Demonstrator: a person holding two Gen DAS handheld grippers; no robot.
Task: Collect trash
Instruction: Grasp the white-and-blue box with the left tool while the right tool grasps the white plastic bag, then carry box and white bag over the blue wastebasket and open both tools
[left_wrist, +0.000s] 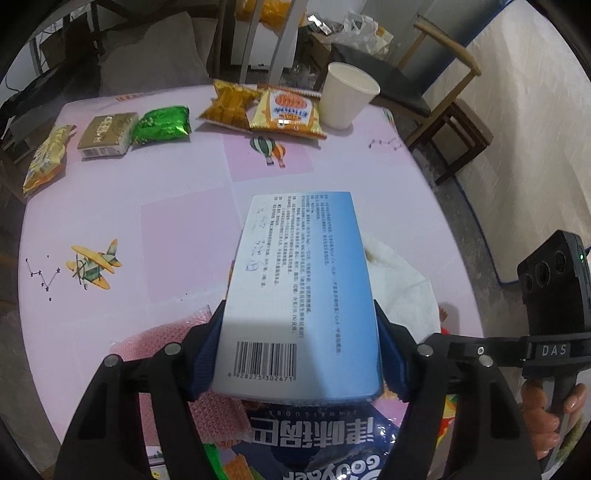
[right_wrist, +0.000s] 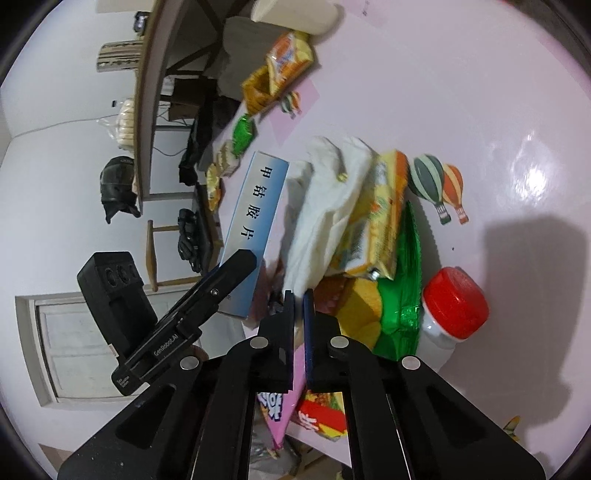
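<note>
Box (left_wrist: 295, 295) clamped in left gripper (left_wrist: 299, 354) jaws, lifted off worktop (left_wrist: 147, 184). Right gripper (right_wrist: 299, 314) jaws pinched shut on bag edge (right_wrist: 284, 417). Next: carry box to bag, likely.

I'm looking at my left gripper (left_wrist: 299, 354): matte black linkage arms with round silver pins sitting behind the fingers, blue pads (left_wrist: 207, 354) lining their inner faces. My right gripper (right_wrist: 300, 317) is showing the same black arms, silver pins and blue pads, edges catching a little light.
</note>
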